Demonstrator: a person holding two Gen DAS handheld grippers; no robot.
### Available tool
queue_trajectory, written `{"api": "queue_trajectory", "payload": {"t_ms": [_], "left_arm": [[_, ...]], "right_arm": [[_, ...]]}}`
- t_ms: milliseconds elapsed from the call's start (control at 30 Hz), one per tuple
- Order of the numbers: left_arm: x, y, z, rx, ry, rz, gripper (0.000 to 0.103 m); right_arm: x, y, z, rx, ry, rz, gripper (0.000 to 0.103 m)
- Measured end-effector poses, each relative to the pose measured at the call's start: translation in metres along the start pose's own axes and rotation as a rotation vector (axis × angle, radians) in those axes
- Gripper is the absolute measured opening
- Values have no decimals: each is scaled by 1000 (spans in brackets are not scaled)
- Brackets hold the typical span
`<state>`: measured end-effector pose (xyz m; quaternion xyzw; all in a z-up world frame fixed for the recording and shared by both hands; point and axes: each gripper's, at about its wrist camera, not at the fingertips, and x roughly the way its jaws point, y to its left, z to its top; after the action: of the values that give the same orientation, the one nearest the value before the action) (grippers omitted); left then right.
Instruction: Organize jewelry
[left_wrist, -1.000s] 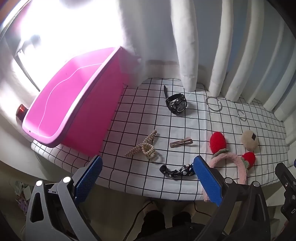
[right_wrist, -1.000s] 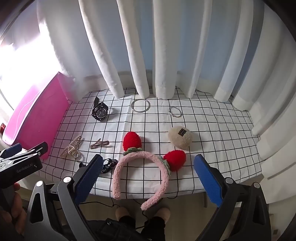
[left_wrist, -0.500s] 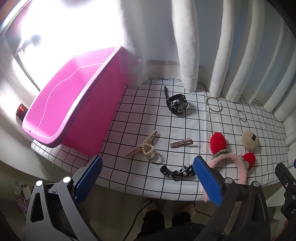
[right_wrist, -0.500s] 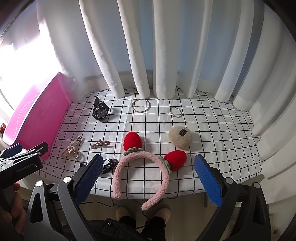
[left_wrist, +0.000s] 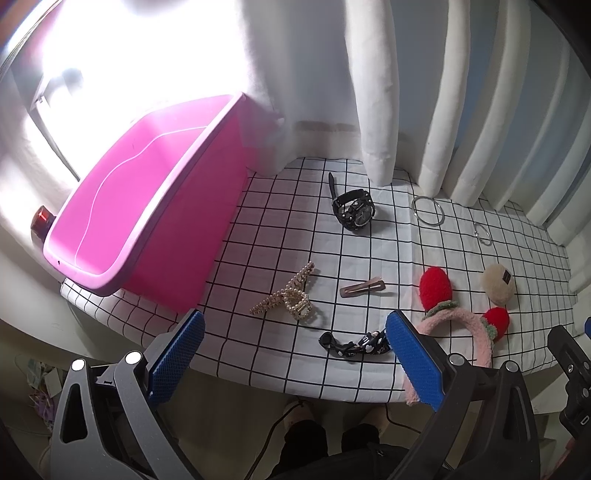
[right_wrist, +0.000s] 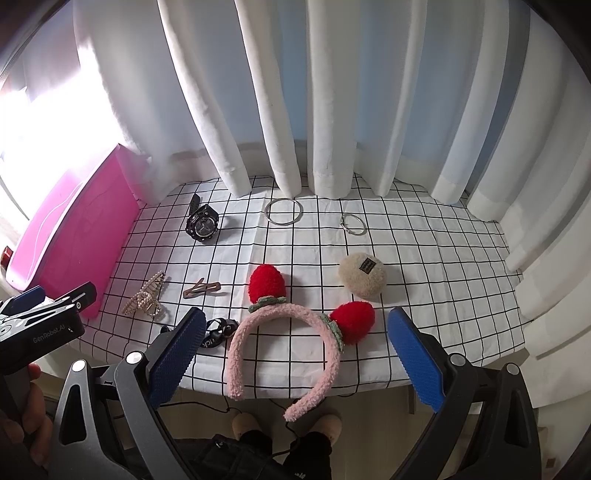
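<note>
A pink bin (left_wrist: 122, 206) (right_wrist: 70, 229) stands at the left end of the checked tablecloth (left_wrist: 280, 236) (right_wrist: 424, 254). On the cloth lie a black watch (left_wrist: 353, 211) (right_wrist: 201, 224), a pearl claw clip (left_wrist: 291, 297) (right_wrist: 146, 299), a flat hair clip (left_wrist: 362, 288) (right_wrist: 201, 289), a black hair tie (left_wrist: 354, 343) (right_wrist: 218, 331), two silver bangles (left_wrist: 428, 210) (right_wrist: 284, 211), a beige puff (left_wrist: 497, 281) (right_wrist: 362, 274) and a pink strawberry headband (left_wrist: 461, 325) (right_wrist: 291, 332). My left gripper (left_wrist: 295, 354) hangs open before the table's front edge, near the hair tie. My right gripper (right_wrist: 295, 354) is open around the headband's near side.
White curtains (right_wrist: 295, 96) hang along the table's back edge. The smaller bangle (left_wrist: 483, 233) (right_wrist: 353, 224) lies right of the larger one. A person's legs and slippers (right_wrist: 288, 428) show below the front edge. A hand (right_wrist: 26, 417) holds the left gripper's body.
Both views have crept slightly closer to the table. Nothing on the cloth has moved and both grippers stay open.
</note>
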<state>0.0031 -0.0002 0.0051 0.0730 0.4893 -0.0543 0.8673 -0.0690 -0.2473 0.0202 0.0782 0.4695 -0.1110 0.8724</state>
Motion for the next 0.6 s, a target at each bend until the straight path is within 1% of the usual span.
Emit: {"api": "queue_trajectory", "payload": {"t_ms": [433, 600], "left_arm": [[4, -1, 1, 3, 9, 0, 97], [8, -4, -1, 6, 19, 1, 97]], "right_arm": [[3, -3, -2, 8, 1, 4, 94], [5, -10, -5, 27, 6, 8, 94]]}}
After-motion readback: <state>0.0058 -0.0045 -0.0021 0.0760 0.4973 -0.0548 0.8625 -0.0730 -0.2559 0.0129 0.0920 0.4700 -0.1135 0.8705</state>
